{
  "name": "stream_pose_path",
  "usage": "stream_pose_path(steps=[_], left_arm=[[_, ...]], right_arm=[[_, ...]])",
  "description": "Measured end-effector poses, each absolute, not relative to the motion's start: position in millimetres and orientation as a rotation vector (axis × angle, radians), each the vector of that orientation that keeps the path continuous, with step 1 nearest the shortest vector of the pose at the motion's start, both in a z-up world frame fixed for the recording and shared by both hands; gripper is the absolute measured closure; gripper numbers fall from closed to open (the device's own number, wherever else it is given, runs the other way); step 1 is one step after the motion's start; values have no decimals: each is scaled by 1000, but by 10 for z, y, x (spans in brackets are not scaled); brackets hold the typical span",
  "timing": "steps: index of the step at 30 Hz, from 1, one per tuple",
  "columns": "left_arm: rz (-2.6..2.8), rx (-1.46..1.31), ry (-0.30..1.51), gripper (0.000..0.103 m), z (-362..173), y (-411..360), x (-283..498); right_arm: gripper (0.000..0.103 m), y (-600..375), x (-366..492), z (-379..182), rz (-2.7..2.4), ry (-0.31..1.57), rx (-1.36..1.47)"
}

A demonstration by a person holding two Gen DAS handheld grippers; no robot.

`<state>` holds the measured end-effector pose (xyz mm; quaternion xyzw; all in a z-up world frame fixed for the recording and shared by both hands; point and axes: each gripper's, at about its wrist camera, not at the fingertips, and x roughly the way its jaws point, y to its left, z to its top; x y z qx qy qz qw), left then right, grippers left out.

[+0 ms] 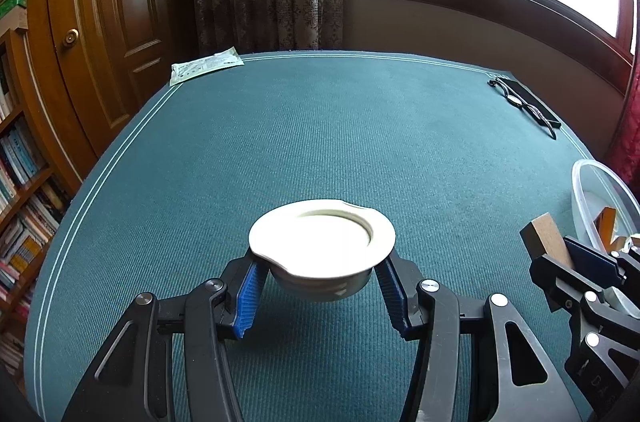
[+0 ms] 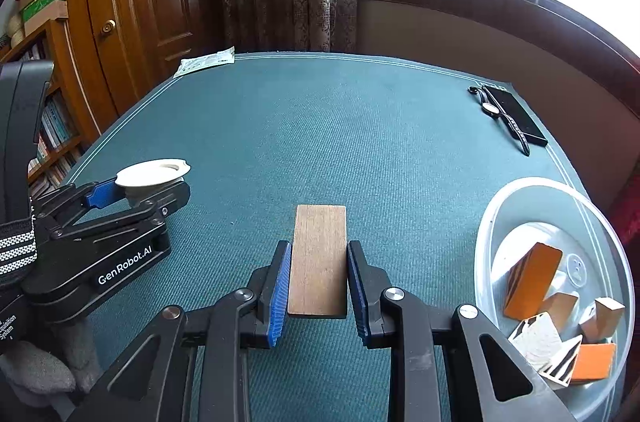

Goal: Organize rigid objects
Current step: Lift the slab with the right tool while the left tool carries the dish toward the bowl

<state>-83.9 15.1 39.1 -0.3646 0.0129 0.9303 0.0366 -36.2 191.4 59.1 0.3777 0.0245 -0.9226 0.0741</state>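
Observation:
In the left wrist view my left gripper [image 1: 320, 278] is shut on a white round flanged cup-like piece [image 1: 322, 242], its blue pads [image 1: 248, 294] pressing the body under the wide rim, above the green mat. The right wrist view shows the same piece [image 2: 150, 173] at the left. My right gripper [image 2: 319, 254] is shut on a flat brown wooden block [image 2: 318, 258] that sticks out forward between the pads. That block [image 1: 546, 236] also appears at the right edge of the left wrist view. A clear plastic bowl [image 2: 532, 184] at the right holds several orange and striped wooden blocks [image 2: 532, 280].
The table wears a green mat [image 2: 360, 142] with white border lines. A black phone with a wristwatch [image 2: 514, 118] lies at the far right corner, a paper packet [image 2: 206, 62] at the far left corner. Bookshelves, a wooden door and curtains stand beyond the table.

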Motion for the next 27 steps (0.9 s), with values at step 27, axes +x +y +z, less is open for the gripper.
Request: stream_pose_path(steps=[27], left_arm=[[2744, -1068, 123, 50, 532, 949, -589]], right_arm=[[74, 2656, -103, 865, -2955, 29, 1054]])
